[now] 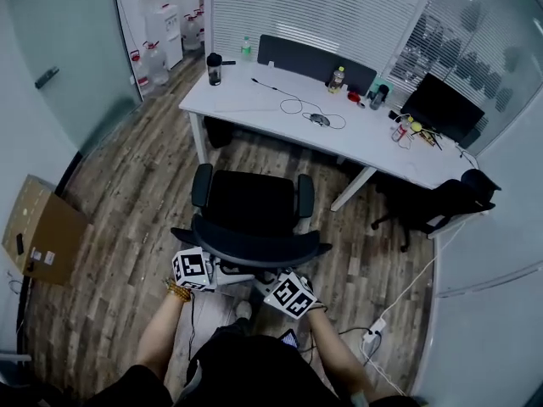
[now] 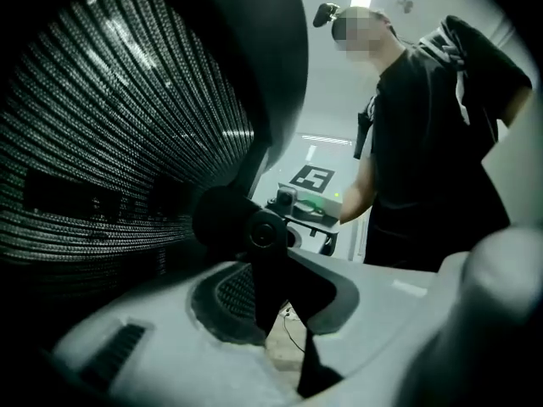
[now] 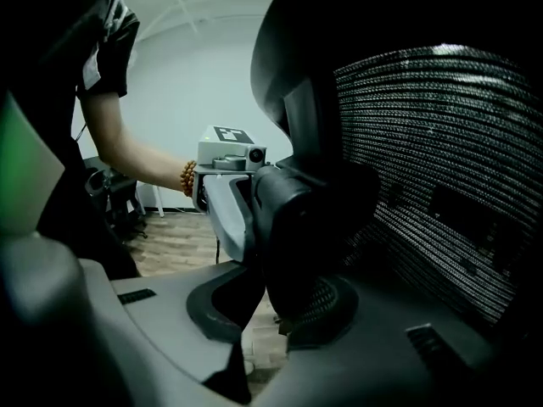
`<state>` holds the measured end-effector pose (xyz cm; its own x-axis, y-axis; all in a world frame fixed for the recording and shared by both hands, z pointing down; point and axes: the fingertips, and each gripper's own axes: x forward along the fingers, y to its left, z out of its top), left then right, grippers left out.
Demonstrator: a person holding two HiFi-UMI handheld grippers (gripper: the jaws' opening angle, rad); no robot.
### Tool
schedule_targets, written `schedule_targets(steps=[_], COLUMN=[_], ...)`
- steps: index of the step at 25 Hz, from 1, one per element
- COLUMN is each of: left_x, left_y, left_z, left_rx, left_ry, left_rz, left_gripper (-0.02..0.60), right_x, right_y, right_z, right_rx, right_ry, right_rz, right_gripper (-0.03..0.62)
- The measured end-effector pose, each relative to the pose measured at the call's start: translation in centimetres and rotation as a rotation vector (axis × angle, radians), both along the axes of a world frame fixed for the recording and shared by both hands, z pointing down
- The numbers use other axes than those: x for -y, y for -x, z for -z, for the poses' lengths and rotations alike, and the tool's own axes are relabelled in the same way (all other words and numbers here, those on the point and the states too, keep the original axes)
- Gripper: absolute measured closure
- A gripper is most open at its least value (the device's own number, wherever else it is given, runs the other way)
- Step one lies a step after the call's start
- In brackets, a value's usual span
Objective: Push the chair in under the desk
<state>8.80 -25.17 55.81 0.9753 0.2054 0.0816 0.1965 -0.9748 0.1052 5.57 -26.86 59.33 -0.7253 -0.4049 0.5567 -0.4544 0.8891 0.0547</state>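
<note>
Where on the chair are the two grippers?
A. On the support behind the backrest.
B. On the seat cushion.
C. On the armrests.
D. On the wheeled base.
A: the left gripper and the right gripper each clamp the black support behind the backrest of the chair.

— Can you read any writing from here?
— No. The white cube at the left and its twin at the right bear only black square patterns; stickers on the brown cardboard box are too small.
</note>
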Motion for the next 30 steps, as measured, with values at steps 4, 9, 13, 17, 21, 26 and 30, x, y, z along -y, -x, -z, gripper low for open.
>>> schedule_targets(steps=[4, 9, 13, 17, 21, 26, 30], left_x=[1.4, 3.4, 4.6, 5.7, 7.2, 9.0, 10.6], left_y=[1.7, 3.5, 4.3, 4.8, 4.3, 3.9, 3.5], left_z=[0.4, 0.3, 0.4, 0.3, 0.3, 0.2, 0.2], left_rx=[-0.013, -0.050, -0.057, -0.035, -0.018, -0.027, -0.021], left_ry=[-0.013, -0.020, -0.021, -0.001, 0.000, 0.011, 0.013], left_rz=[0.005, 0.065, 0.076, 0.032, -0.006, 0.004, -0.005], left_gripper=[0.515, 0.506, 0.502, 0.504, 0.511, 0.514, 0.515], right_x=[1.4, 3.2, 4.4, 5.6, 7.1, 8.9, 10.5], right_y=[1.6, 3.2, 3.9, 4.4, 4.1, 3.6, 3.2], right_z=[0.3, 0.3, 0.3, 0.7, 0.9, 0.9, 0.7], right_rx=[0.005, -0.002, -0.003, -0.007, -0.001, 0.001, 0.006], right_ry=[0.003, 0.010, 0.010, -0.010, -0.032, -0.030, -0.048], right_rz=[-0.019, -0.053, -0.073, -0.098, -0.098, -0.077, -0.056], right_gripper=[0.533, 0.533, 0.533, 0.533, 0.533, 0.533, 0.533])
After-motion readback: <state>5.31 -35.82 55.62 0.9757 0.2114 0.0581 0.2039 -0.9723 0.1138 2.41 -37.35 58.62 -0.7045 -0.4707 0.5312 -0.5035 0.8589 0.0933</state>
